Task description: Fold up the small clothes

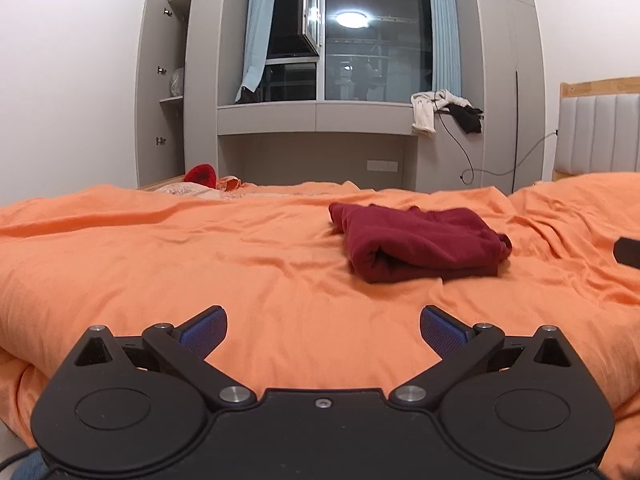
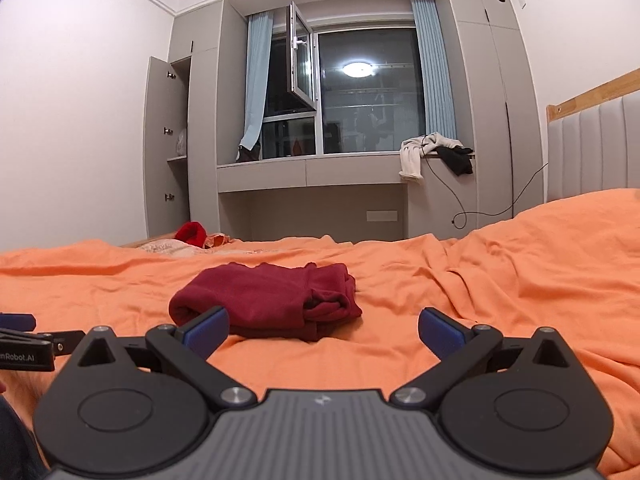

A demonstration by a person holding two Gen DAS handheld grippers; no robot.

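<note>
A dark red garment (image 1: pixel 420 242) lies folded in a compact bundle on the orange bed cover (image 1: pixel 200 248). It also shows in the right wrist view (image 2: pixel 268 300), just ahead and left of centre. My left gripper (image 1: pixel 323 330) is open and empty, held above the cover, short of the garment and to its left. My right gripper (image 2: pixel 323 330) is open and empty, close to the garment's near edge. The left gripper's side shows at the left edge of the right wrist view (image 2: pixel 24 344).
A red item (image 1: pixel 200 174) and a patterned cloth lie at the bed's far left. A padded headboard (image 1: pixel 596 136) stands at the right. Behind the bed are a window ledge with loose clothes (image 1: pixel 444 110), grey cabinets and an open cabinet door (image 1: pixel 158 88).
</note>
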